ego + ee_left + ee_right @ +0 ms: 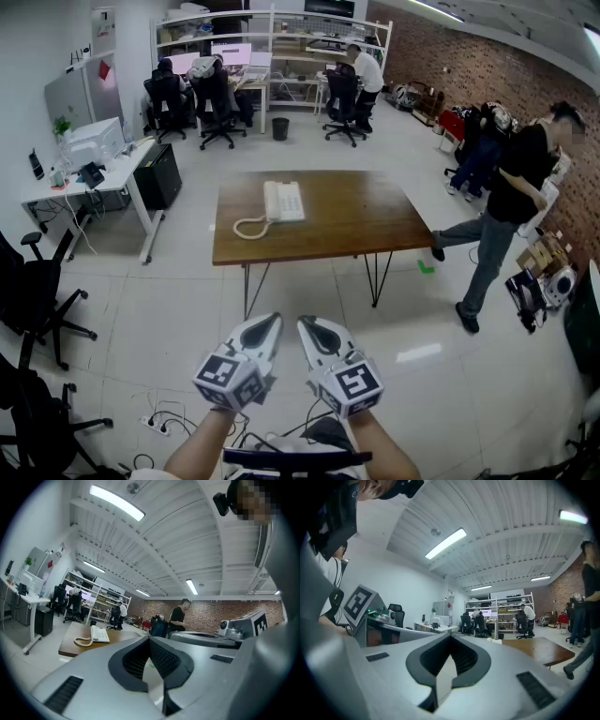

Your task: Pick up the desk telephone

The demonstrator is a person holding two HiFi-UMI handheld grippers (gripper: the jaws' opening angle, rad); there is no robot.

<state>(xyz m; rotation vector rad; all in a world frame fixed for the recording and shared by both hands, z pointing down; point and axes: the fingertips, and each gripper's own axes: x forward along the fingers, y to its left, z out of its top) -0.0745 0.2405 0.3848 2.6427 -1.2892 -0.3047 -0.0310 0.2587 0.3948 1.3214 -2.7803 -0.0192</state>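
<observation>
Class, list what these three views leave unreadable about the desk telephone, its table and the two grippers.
- Telephone keypad: too small to read in the head view and the left gripper view.
- Coiled cord: where it plugs in is too small to tell in the head view.
- Table far legs: hidden under the tabletop in the head view.
- Left gripper and right gripper: the forearms behind them are cut off by the head view's bottom edge.

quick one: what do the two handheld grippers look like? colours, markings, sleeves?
Both alike: left gripper and right gripper have light grey, leaf-shaped shells tapering to a tip, with dark ribbed pads inside. Each carries a white cube with black square markers. Forearms are bare where visible, no sleeves.
</observation>
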